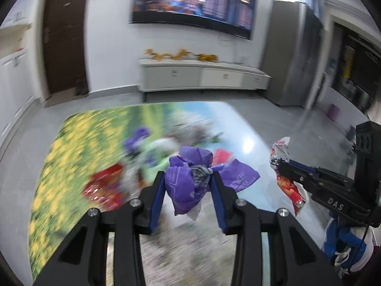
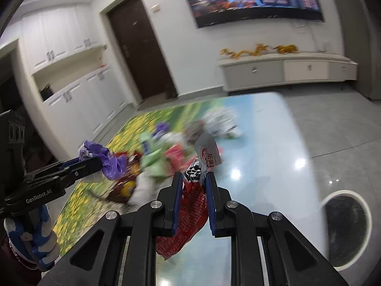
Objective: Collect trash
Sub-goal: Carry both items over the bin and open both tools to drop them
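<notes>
Glossy and printed with yellow flowers on green at one side and pale blue at the other, the worktop [image 1: 240, 133] fills the near ground below both cameras, its rounded far edge giving onto bare grey floor. Nearest the lens, the left tongs [image 1: 188, 181] are closed on a crumpled purple wrapper [image 1: 183, 186], which bulges out above and below the blue pads and is lifted clear of the surface. The right tongs [image 2: 194, 182] pinch a red wrapper [image 2: 188, 214] with a silver top, its lower end hanging free over the blue stretch of worktop. Each pair of tongs shows at the edge of the other's view, well apart, with open surface between them. Beside the worktop's right edge sits a round white bin [image 2: 345, 228] with a dark inside, cut off by the lens rim. Beyond the tongs a pile of wrappers [image 2: 166, 157] in green, red, purple and white lies mid-worktop, too smeared by motion blur to tell apart. Further back stand a low white cabinet [image 1: 202, 76] with gold ornaments on top, a dark brown door [image 1: 64, 35], white cupboards [image 2: 71, 71], and a large wall screen [image 1: 193, 2].
</notes>
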{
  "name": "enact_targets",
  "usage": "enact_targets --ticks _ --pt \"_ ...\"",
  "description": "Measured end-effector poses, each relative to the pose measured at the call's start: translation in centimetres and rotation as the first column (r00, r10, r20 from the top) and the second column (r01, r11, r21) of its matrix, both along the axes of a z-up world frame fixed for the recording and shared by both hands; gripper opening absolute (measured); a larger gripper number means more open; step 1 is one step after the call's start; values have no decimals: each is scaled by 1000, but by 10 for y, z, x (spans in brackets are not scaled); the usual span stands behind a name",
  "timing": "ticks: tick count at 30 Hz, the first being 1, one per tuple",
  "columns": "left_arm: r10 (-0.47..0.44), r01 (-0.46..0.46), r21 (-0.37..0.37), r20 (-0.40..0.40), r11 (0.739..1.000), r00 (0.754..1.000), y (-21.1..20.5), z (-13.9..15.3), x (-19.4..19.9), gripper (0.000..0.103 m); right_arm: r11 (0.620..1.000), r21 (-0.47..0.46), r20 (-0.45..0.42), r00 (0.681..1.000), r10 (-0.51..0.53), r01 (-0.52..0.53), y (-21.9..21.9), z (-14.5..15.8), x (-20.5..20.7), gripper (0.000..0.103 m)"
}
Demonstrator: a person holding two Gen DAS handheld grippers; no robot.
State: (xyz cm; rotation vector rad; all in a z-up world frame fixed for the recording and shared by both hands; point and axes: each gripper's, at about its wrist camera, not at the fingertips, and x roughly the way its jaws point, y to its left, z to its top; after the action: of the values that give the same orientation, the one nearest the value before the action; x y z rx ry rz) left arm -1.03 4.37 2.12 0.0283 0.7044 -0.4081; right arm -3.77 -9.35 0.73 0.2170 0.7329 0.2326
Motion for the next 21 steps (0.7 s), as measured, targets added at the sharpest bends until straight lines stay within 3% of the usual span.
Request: enact_targets --ticks 4,9,14,21 --pt "-140 140 24 -9 990 990 -78 5 21 36 991 -17 27 991 -129 129 -61 9 -5 19" --pt "-287 291 57 -64 955 956 -186 -7 40 36 946 -51 -1 947 -322 321 -152 -2 -19 19" --pt "-385 402 78 -175 912 906 -290 -42 57 37 885 -71 -93 880 -466 461 -233 -39 -27 19" --pt "-419 455 54 -306 889 855 -377 -91 74 41 836 -51 -230 809 -542 546 -292 -107 -17 23"
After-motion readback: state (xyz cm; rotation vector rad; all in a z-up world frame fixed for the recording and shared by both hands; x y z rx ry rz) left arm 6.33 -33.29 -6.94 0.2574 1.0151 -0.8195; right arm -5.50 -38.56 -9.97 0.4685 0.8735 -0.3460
